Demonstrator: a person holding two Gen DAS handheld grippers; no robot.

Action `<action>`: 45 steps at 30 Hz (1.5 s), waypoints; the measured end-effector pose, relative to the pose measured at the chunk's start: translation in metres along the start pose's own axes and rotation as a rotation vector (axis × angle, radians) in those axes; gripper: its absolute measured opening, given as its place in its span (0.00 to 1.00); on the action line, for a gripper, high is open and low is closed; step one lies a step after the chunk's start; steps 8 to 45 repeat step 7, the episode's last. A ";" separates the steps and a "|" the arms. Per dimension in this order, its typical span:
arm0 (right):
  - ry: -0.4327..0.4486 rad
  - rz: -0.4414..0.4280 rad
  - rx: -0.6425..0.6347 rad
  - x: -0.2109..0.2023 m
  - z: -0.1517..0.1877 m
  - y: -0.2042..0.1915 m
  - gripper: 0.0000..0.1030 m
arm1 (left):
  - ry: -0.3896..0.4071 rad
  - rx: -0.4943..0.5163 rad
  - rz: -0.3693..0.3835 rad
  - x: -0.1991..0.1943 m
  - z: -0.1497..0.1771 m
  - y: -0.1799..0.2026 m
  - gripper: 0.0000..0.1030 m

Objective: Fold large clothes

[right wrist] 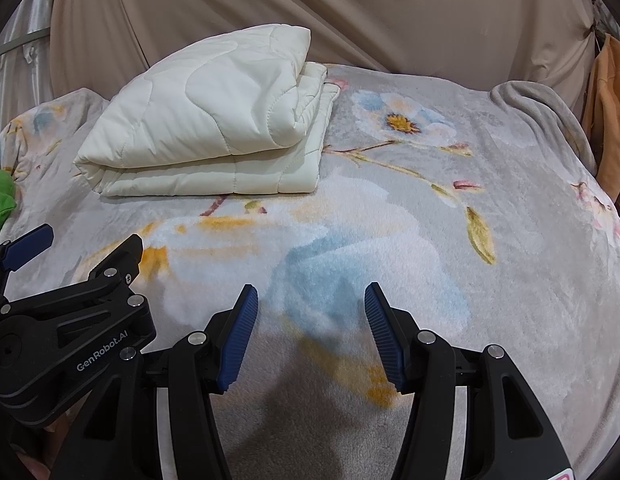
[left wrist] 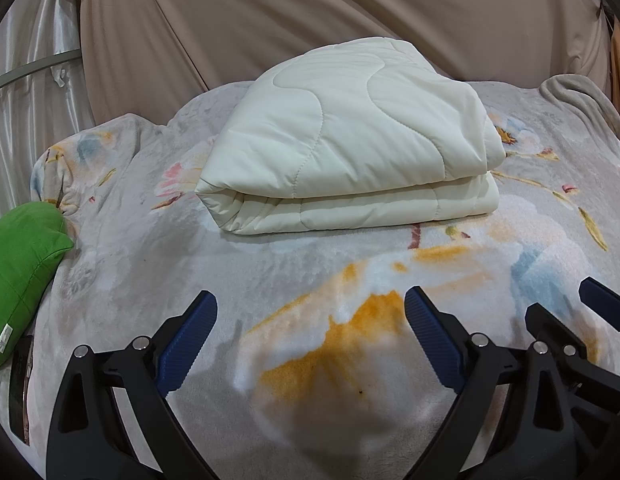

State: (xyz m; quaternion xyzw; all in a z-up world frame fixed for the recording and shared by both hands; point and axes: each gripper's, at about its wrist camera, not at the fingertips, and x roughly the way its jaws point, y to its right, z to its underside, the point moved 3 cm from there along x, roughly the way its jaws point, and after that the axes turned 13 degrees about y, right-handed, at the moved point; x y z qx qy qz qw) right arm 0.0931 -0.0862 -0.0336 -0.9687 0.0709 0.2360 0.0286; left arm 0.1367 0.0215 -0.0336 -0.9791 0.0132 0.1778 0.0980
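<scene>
Already folded quilt [left wrist: 350,140] on bed [left wrist: 350,280]

We see a cream quilt [left wrist: 350,136] of smooth, faintly sheeny stitched cloth on a bed blanket [left wrist: 310,280] of soft, matt fleece. Our fingers [left wrist: 186,344] wear ribbed blue rubbery pads on matt black plastic with shiny metal pins. The green cushion [left wrist: 18,272] is plain woven cloth.

Readable markings, one entry: "GenRobot.AI", pale lettering on the black body of my left gripper [right wrist: 76,254], seen from my right wrist view. A small white tag on the green cushion [left wrist: 22,256] carries print too small to read. A red mark at my right view's lower edge is cut off, illegible.
</scene>
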 end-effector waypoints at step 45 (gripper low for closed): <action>0.002 0.005 0.000 -0.001 0.000 -0.002 0.53 | 0.000 0.003 0.002 0.000 0.000 0.001 0.88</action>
